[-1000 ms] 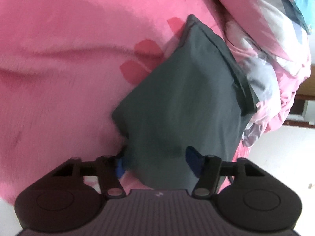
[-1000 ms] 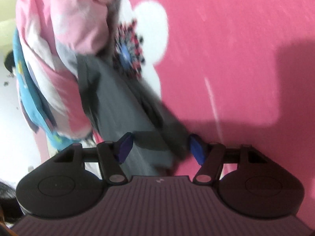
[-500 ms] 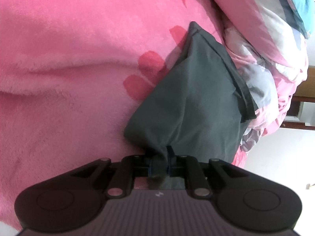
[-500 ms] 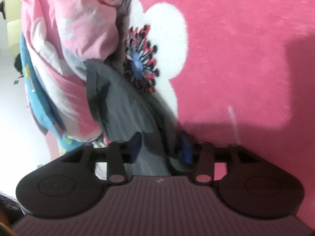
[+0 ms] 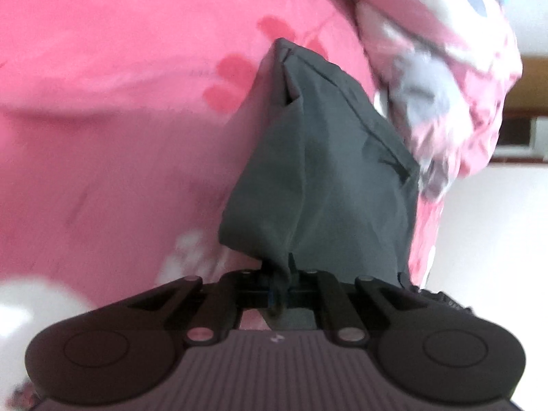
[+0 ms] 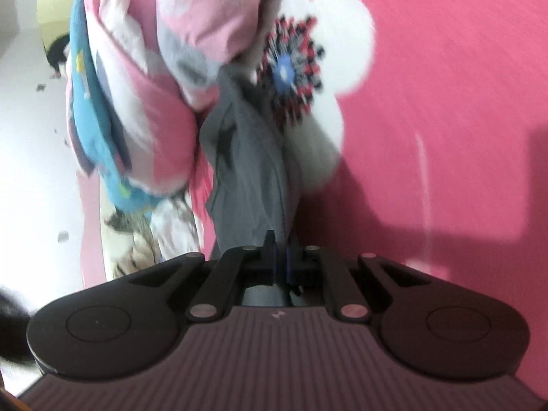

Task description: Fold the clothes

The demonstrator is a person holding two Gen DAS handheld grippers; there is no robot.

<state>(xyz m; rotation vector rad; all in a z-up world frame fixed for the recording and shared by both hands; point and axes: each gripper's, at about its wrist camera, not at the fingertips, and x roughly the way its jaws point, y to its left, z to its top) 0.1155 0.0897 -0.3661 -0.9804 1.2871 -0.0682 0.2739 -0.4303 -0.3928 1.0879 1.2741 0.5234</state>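
Observation:
A dark grey garment point(image 5: 328, 171) lies on a pink plush blanket point(image 5: 120, 120) and rises in a tent shape toward the camera. My left gripper point(image 5: 279, 286) is shut on a bunched corner of it at the near edge. In the right wrist view the same grey garment point(image 6: 250, 178) hangs in a narrow fold beside a white flower print point(image 6: 328, 34). My right gripper point(image 6: 281, 260) is shut on its near edge, with cloth pinched between the blue pads.
A crumpled pink, white and blue quilt point(image 5: 445, 68) is heaped right behind the garment; it also shows as the quilt point(image 6: 137, 85) on the left. Pale floor point(image 5: 496, 239) lies beyond the bed edge. Pink blanket point(image 6: 445, 102) spreads to the right.
Both grippers went from open around the garment's edge to shut on it. The cloth has since lifted off the blanket and pulled up into a peak.

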